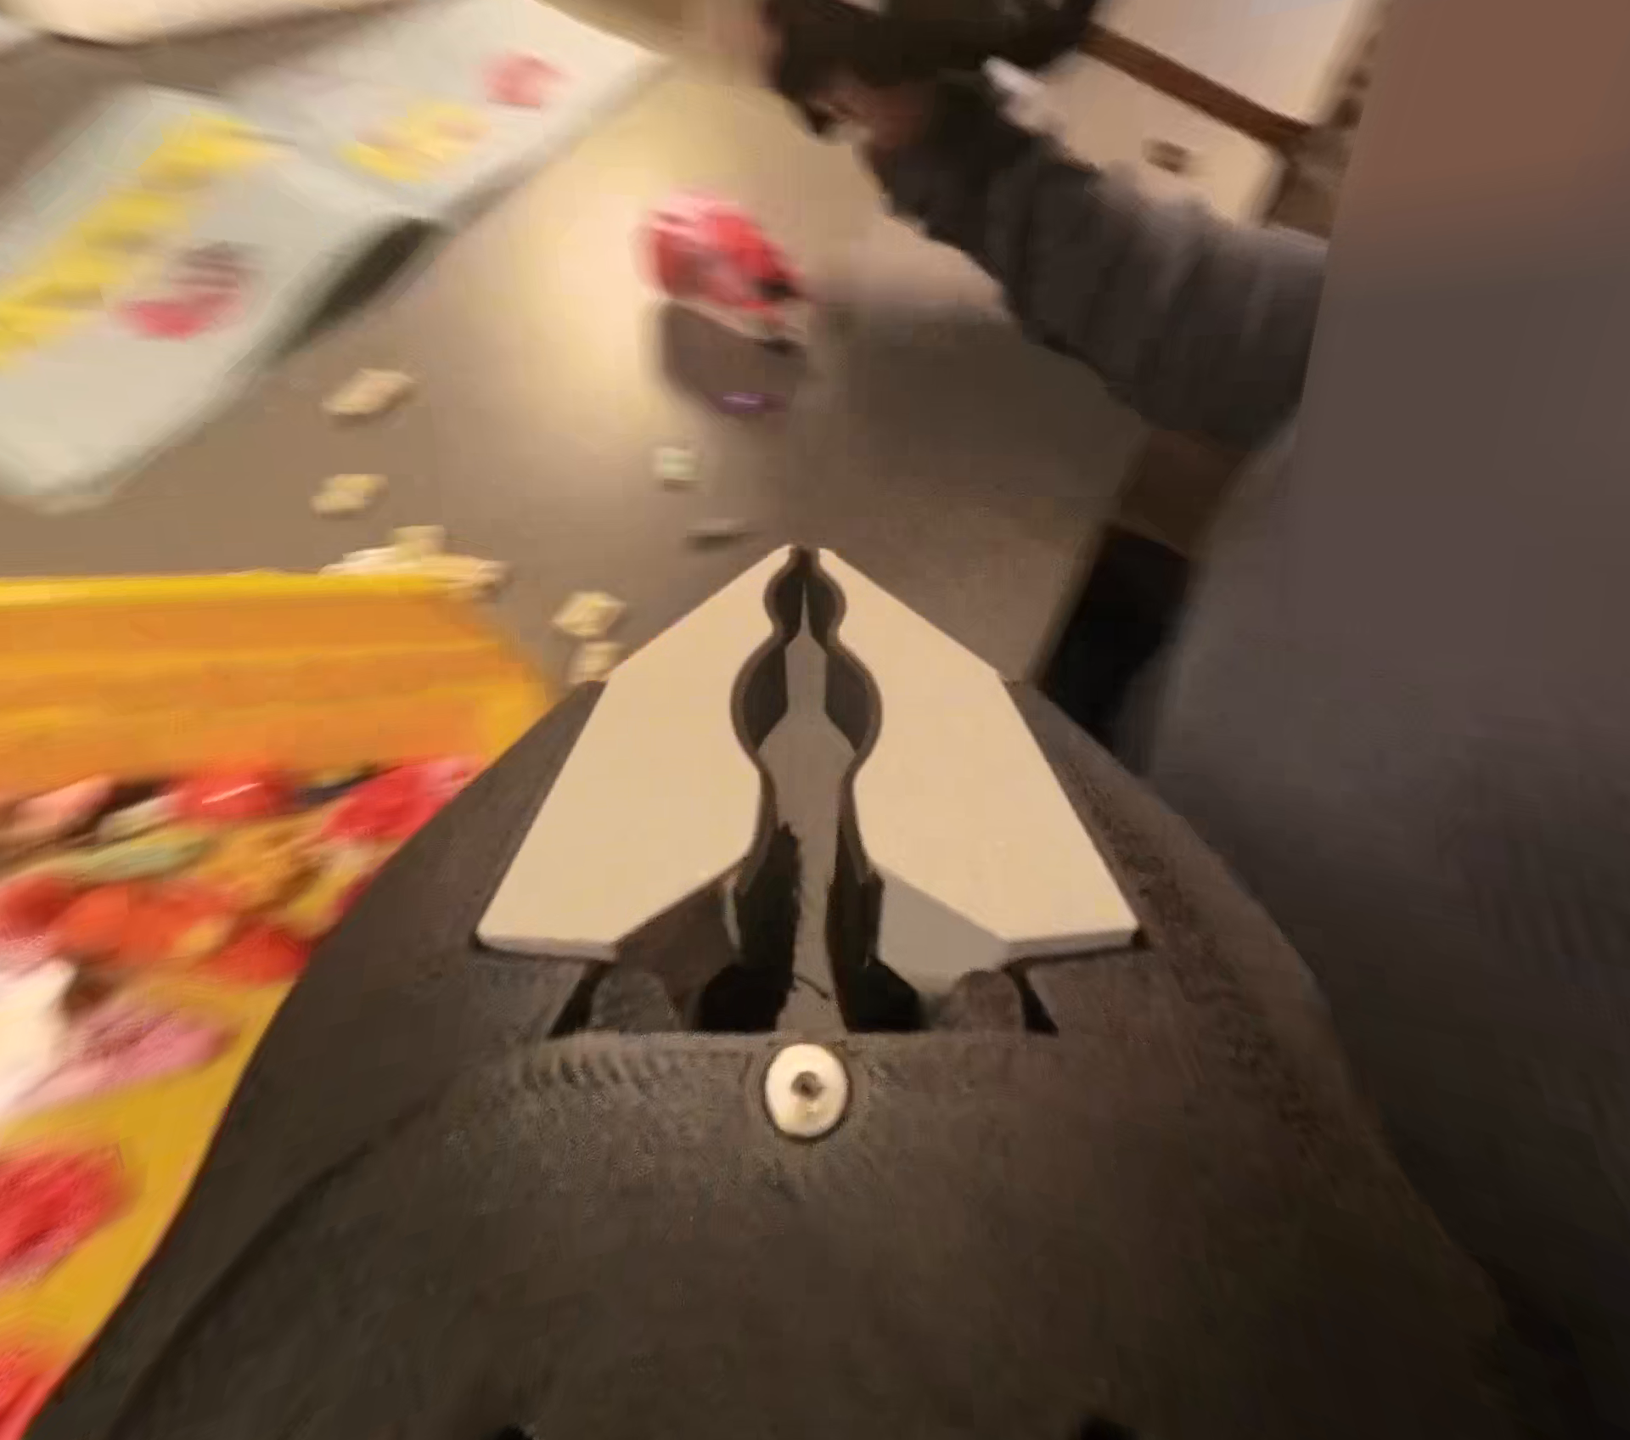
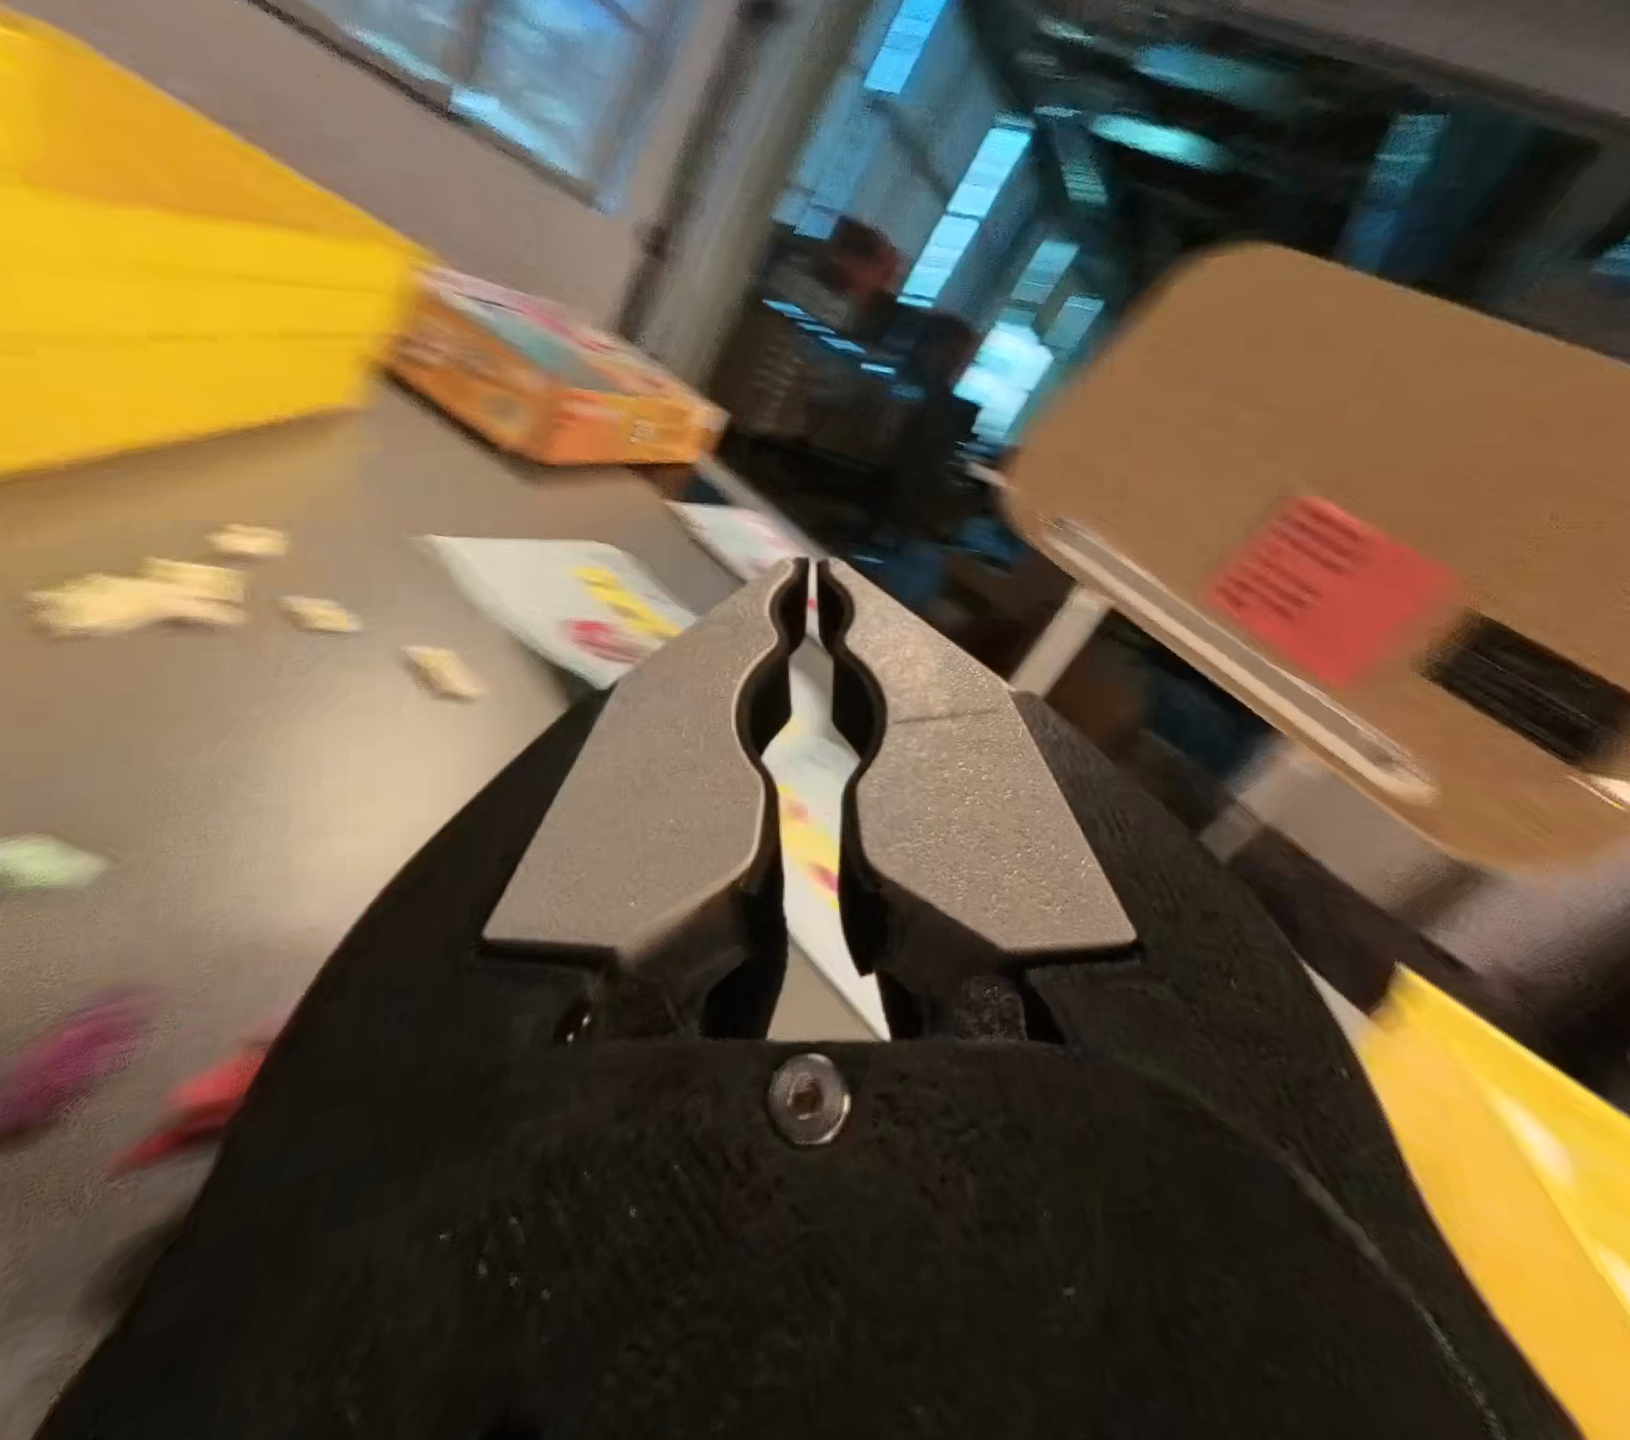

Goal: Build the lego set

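Observation:
Both views are blurred by motion. My left gripper [image 1: 804, 558] is shut, its pale fingers meet at the tips with nothing between them, above the grey table [image 1: 926, 480]. A small red lego build [image 1: 714, 260] stands farther off on the table, with a dark shape just below it. Several loose cream bricks [image 1: 362, 392] lie to the left. My right gripper [image 2: 810, 570] is shut with nothing in it, above the open instruction booklet [image 2: 547, 595]. Cream bricks [image 2: 159, 595] lie left of it.
A yellow lego box [image 1: 220, 692] lies at my left, the booklet [image 1: 265, 207] beyond it. A person's grey sleeve [image 1: 1147, 286] reaches in from the right. The right wrist view shows a yellow box [image 2: 159, 304], an orange box [image 2: 547, 383] and a tan board [image 2: 1323, 427]. The grippers' ends are close to 25 cm from one another.

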`<state>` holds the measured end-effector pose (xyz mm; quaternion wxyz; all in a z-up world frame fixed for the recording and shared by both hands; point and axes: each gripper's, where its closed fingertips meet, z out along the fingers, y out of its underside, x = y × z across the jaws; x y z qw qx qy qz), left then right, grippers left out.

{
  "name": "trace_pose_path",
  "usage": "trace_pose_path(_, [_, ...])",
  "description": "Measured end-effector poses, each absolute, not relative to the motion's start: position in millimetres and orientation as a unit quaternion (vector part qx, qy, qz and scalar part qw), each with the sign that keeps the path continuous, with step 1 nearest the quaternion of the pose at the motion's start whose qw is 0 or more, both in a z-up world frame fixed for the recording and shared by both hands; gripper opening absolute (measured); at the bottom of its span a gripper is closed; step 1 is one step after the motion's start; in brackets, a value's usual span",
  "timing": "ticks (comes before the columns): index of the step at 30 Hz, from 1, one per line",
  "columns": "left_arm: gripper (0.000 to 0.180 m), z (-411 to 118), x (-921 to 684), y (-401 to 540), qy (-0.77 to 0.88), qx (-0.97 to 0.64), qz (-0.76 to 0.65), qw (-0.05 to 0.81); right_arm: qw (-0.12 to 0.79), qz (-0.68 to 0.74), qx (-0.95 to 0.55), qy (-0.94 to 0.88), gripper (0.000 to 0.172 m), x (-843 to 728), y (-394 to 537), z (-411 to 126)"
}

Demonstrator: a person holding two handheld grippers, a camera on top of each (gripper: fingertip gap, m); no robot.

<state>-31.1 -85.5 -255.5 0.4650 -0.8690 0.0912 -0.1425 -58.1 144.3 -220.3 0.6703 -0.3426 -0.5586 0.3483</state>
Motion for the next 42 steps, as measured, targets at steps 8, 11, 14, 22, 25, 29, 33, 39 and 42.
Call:
trace_pose_path(8, [0.000, -336, -13, -67, 0.060, -0.910, -0.077, 0.402, 0.354, 0.341, -0.266, -0.829, 0.000, -73, -19, -288])
trace_pose_path(11, [0.000, -331, -34, -62, 0.029, -0.895, -0.044, 0.442, 0.342, 0.338, -0.271, -0.834, 0.000, -76, -35, -303])
trace_pose_path(14, [0.000, -329, -47, -61, 0.030, -0.883, -0.031, 0.467, 0.350, 0.348, -0.269, -0.827, 0.000, -79, -41, -310])
trace_pose_path(22, [0.000, -342, -76, -70, 0.044, -0.886, 0.018, 0.461, 0.363, 0.379, -0.255, -0.812, 0.000, -78, -45, -312])
trace_pose_path(25, [0.000, -338, -79, -73, 0.046, -0.877, 0.014, 0.477, 0.362, 0.397, -0.248, -0.806, 0.000, -77, -48, -308])
trace_pose_path(29, [0.000, -336, -94, -79, 0.035, -0.876, 0.032, 0.479, 0.370, 0.414, -0.235, -0.798, 0.000, -76, -51, -303])
trace_pose_path(33, [0.000, -334, -116, -89, 0.007, -0.874, 0.036, 0.485, 0.378, 0.427, -0.232, -0.788, 0.000, -74, -48, -295])
trace_pose_path(39, [0.000, -320, -129, -94, -0.033, -0.855, 0.025, 0.517, 0.490, 0.425, -0.241, -0.722, 0.001, -69, 0, -252])
trace_pose_path(42, [0.003, -320, -111, -88, -0.020, -0.853, 0.003, 0.521, 0.578, 0.393, -0.267, -0.663, 0.004, -63, 54, -233])
